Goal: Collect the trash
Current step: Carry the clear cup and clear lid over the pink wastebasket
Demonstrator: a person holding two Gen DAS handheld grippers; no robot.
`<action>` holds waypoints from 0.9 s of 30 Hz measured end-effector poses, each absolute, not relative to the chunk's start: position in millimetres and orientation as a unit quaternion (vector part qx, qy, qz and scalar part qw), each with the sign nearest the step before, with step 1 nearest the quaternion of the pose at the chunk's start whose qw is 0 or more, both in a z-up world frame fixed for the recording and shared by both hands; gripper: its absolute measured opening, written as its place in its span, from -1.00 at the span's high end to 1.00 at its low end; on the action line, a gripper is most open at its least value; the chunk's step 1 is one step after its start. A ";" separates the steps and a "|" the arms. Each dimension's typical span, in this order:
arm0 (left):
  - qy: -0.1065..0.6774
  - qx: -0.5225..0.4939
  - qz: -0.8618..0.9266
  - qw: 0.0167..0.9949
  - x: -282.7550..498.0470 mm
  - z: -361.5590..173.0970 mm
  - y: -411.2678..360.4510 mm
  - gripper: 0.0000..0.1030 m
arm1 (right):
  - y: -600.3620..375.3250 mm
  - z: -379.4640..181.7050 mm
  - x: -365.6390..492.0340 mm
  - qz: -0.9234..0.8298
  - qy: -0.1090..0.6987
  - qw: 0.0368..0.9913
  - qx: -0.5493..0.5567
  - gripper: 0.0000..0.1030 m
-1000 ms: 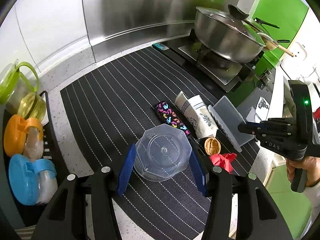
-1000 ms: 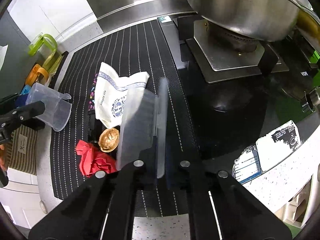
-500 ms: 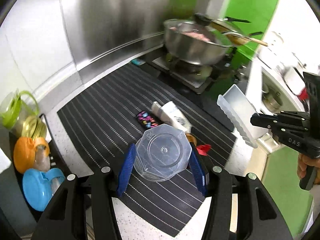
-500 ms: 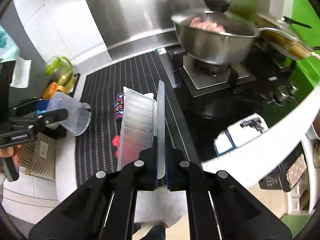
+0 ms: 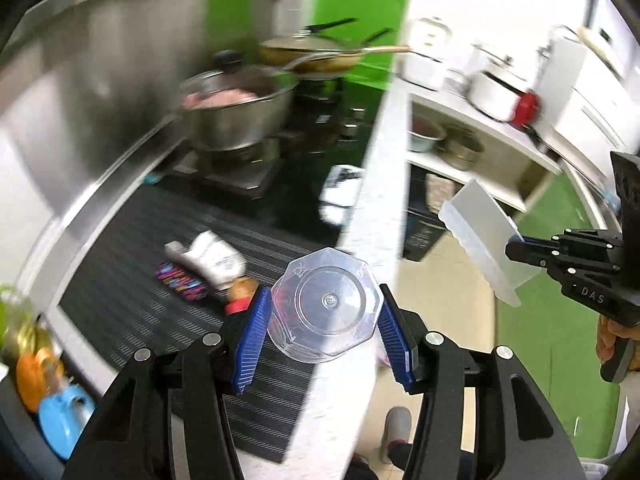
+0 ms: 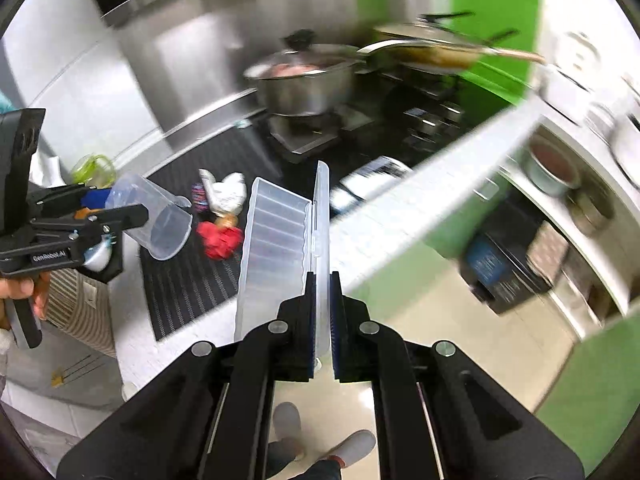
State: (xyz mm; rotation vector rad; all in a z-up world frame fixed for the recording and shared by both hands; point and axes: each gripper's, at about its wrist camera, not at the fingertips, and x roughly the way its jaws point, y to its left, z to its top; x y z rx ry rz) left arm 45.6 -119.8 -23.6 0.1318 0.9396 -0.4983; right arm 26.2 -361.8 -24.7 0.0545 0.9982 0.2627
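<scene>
1. Left gripper [image 5: 322,334]: the ribbed blue pads [image 5: 251,340] are clamped on either side of a clear plastic cup [image 5: 325,305]. It's faceted, roughly octagonal, with its flat bottom facing the camera. In the right wrist view the same cup [image 6: 154,216] is tipped on its side, mouth pointing away from the gripper.
2. Right gripper [image 6: 320,320]: jaws squeezed nearly together, pinching the thin edge of a clear plastic tray [image 6: 280,240]. The tray is a hinged clamshell with a scalloped, ridged inside, and it sticks straight out ahead of the fingers.
3. Below both grippers there's pale floor and the person's grey slippers [image 6: 352,446].
4. Just past the left gripper's fingertips, lying on the black striped mat [image 5: 132,280]: a crumpled red wrapper [image 6: 220,238], a round brownish thing [image 5: 244,288] (too blurry to say what), a white paper bag with blue print [image 5: 216,258], and a dark wrapper with bright coloured patches [image 5: 180,282].
5. To the left of the left gripper: orange [image 5: 34,372] and blue [image 5: 64,412] plastic lidded containers.
6. Further ahead: a shiny steel pot [image 5: 236,116] with a glass lid sits on the black stove, and there's a golden-looking pan [image 5: 312,52] behind it. Everything back there is blurry.
7. Farthest off is a brushed steel backsplash [image 5: 100,80] and a green wall.
</scene>
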 end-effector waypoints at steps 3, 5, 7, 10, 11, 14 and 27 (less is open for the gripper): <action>0.444 0.074 -0.269 0.851 39.2 -27.0 -153.8 -0.01 | -397.3 -29.3 5.6 0.091 0.481 0.871 0.040 0.90; 0.445 0.076 -0.290 0.844 33.2 -30.2 -178.0 -0.01 | -420.7 -33.8 -8.2 0.073 0.485 0.870 0.050 0.90; 0.448 0.080 -0.307 0.836 26.0 -33.6 -199.7 -0.01 | -440.7 -38.1 -21.5 0.061 0.488 0.869 0.057 0.90; 0.450 0.087 -0.323 0.828 13.2 -40.7 -237.8 -0.01 | -465.9 -47.2 -36.4 0.052 0.495 0.865 0.062 0.90; 0.451 0.085 -0.326 0.826 10.8 -42.9 -245.3 -0.01 | -477.7 -51.1 -41.2 0.050 0.497 0.864 0.063 0.90; 0.456 0.090 -0.331 0.822 4.2 -58.2 -276.1 -0.01 | -503.5 -63.2 -48.7 0.047 0.502 0.861 0.063 0.90; 0.491 0.109 -0.349 0.791 21.0 -188.4 -367.1 -0.01 | -572.3 -171.3 -31.6 0.038 0.536 0.841 0.065 0.90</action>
